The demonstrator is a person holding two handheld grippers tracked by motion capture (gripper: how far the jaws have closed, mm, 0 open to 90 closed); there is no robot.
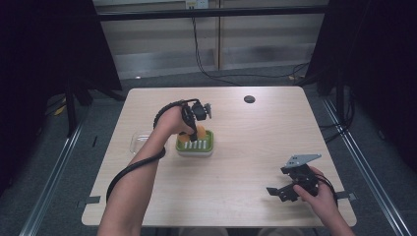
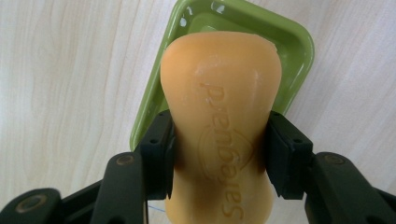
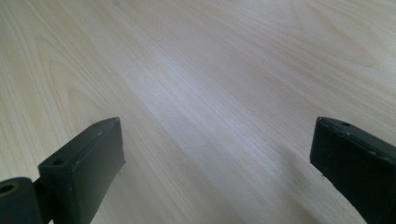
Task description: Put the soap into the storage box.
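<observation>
Waxy orange soap bar (image 2: 219, 126), apparently embossed

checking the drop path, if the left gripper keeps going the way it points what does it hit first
Probably the green soap dish. The left gripper is shut on the orange soap bar, whose far end points at the dish. How much gap remains is unclear.

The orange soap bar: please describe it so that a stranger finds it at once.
On the wooden table, left of centre, stands a green soap dish. Just above it, the left gripper clamps the orange soap bar; it alone is orange, with raised lettering.
</observation>
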